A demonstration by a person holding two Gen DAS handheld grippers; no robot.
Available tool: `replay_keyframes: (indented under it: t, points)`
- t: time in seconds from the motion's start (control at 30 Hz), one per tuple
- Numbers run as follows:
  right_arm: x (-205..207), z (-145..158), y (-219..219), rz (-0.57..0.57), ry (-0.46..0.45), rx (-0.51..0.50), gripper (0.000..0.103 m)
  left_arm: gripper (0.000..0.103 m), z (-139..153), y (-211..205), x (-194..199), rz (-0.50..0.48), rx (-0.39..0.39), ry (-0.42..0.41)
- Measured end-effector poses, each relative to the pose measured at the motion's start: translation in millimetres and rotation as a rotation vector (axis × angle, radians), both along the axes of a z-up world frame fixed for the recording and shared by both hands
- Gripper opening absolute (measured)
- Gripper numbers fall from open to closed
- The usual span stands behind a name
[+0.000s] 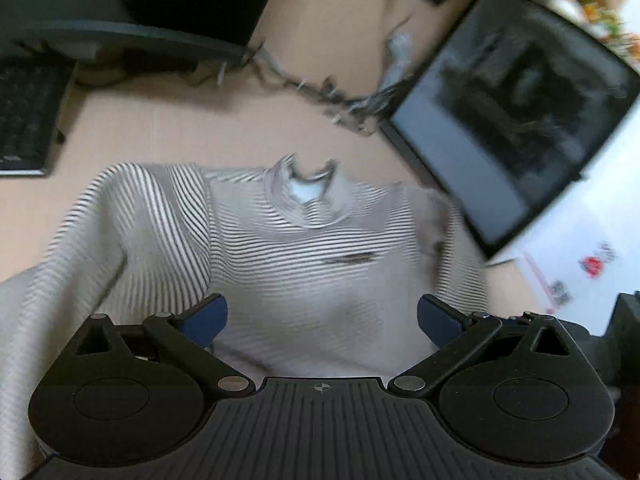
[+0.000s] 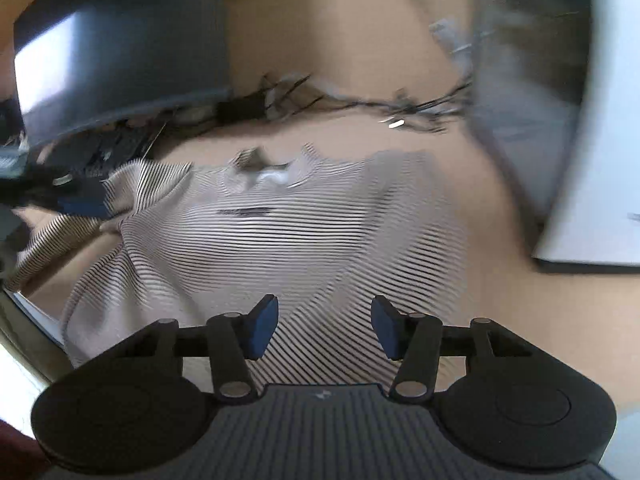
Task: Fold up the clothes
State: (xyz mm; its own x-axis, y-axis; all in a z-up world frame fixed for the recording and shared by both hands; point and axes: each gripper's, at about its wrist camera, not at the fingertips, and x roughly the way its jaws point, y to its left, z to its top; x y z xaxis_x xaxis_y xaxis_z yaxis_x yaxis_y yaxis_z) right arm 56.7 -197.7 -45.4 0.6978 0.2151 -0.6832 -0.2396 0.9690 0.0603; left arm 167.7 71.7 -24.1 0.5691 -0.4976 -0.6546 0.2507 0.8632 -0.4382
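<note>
A striped turtleneck sweater [image 1: 304, 240] lies spread mid-desk, collar toward the far edge. Left gripper [image 1: 322, 320] hovers over its lower part, jaws spread wide, nothing between them. Right gripper [image 2: 324, 328] hovers over the hem w/ jaws partly apart, empty. Tangled cables [image 1: 320, 92] run beyond the collar; a monitor [image 1: 516, 116] crowds the right side, a keyboard [image 1: 28, 120] the far left corner. Both views are blurred.
</note>
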Motion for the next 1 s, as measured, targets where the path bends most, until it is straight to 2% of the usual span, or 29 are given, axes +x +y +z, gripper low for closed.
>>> replay_keyframes:
  t: [0.1,0.2,0.27,0.4,0.47,0.57,0.63,0.73,0.83,0.97,1.0]
  points:
    - [31.6,-20.3,29.5,0.033,-0.004,-0.087,0.056,0.094,-15.3,6.4,28.7,0.008,0.032,0.053]
    - [56.6,-21.1,35.2,-0.008,0.010,-0.039,0.056,0.094,-13.9,21.7,54.2,0.021,-0.040,0.098]
    - [69.8,-23.8,41.4,-0.025,0.002,-0.048,0.057,0.094,-12.7,27.4,70.3,0.027,-0.055,0.113]
    - [95.7,-24.9,48.2,-0.029,-0.002,-0.079,0.058,0.095,-11.4,16.2,90.2,-0.008,0.028,0.067]
    - [99.4,-18.4,42.4,-0.052,-0.012,-0.102,0.055,0.095,-8.4,12.0,94.8,-0.017,0.053,0.068]
    - [79.3,9.0,22.2,-0.092,-0.066,-0.098,0.054,0.097,-0.2,16.9,87.8,-0.015,0.042,0.080]
    - [47.8,29.7,16.7,-0.073,-0.121,-0.204,0.054,0.098,8.5,29.4,71.5,-0.002,0.026,0.064]
    - [5.3,41.7,16.5,-0.003,-0.083,-0.232,0.054,0.099,18.5,44.5,48.0,0.030,0.023,0.052]
    - [-24.2,34.2,31.0,0.087,-0.026,-0.228,0.054,0.100,28.4,54.6,27.4,0.072,0.027,0.052]
    - [-33.9,-1.1,60.5,0.188,0.011,-0.335,0.054,0.102,38.8,55.4,7.1,0.086,0.054,0.043]
    - [-32.8,-8.1,63.7,0.202,0.012,-0.372,0.043,0.102,40.9,54.8,2.5,0.085,0.062,0.040]
